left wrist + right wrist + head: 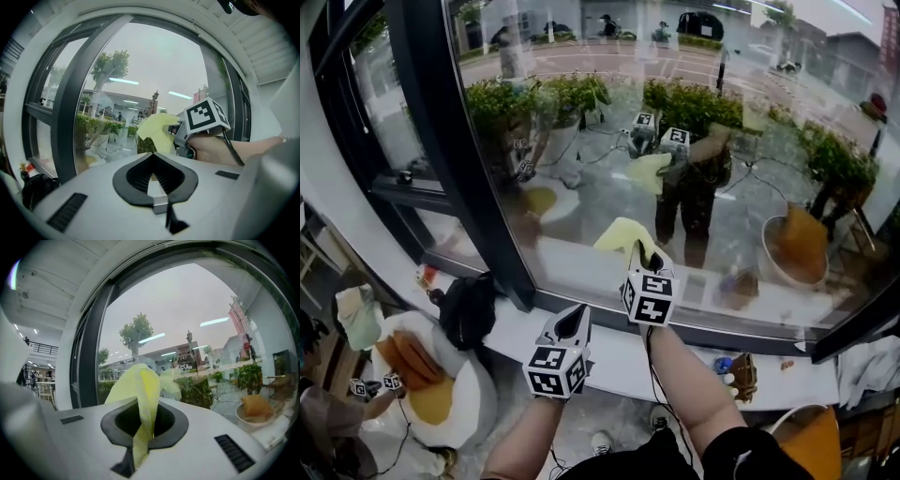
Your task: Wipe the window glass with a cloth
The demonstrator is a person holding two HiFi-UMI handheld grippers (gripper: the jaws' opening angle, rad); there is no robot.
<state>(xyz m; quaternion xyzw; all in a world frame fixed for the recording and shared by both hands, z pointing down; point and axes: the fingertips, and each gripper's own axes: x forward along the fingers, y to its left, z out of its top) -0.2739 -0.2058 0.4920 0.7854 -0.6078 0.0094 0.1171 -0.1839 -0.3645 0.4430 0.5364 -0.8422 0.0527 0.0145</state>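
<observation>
Left: my left hand-held gripper [575,319] hangs low over the white sill [614,361], to the right of the dark window frame [455,141]. Its jaws are pressed together tip to tip with nothing between them. Right: my right hand-held gripper [643,253] stands higher, just beside the left one, with its jaws pinched on a yellow cloth [622,234] whose loose upper part fans out in front of the lower window glass [741,141]; I cannot tell whether cloth and glass touch.
</observation>
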